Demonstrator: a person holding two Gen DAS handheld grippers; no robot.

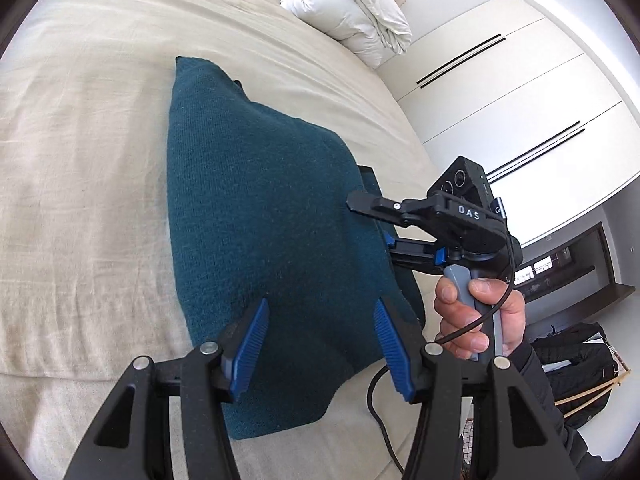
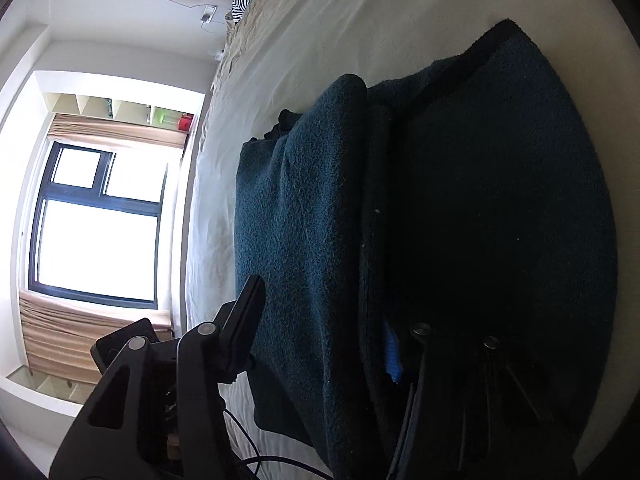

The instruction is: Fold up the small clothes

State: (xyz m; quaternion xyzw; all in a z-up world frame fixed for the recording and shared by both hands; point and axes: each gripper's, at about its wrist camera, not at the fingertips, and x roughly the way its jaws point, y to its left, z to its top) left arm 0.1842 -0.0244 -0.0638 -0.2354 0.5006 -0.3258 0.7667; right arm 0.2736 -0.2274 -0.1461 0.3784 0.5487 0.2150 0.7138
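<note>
The left gripper (image 1: 320,344) hangs just above the near end of a teal knit garment (image 1: 256,216), its blue pads (image 1: 250,344) parted and touching nothing: released. The right gripper (image 1: 366,226), held in the person's hand (image 1: 476,320), comes in from the garment's right side. Its upper finger lies over the top layer and its lower, blue-padded finger sits under that layer's edge, so the cloth is between the jaws; in the right wrist view the fold is too dark to show whether the pads actually press, so I cannot tell if it is clenched.

The garment lies on the beige bed (image 1: 80,160), already doubled into a long narrow shape with stacked layers showing along its right edge. A white duvet (image 1: 348,4) is bundled at the far end of the bed.

The step in hand looks like taking hold of the right side layer for another fold. Next, the right gripper probably needs a firm pinch, while the left drops to the near hem.
</note>
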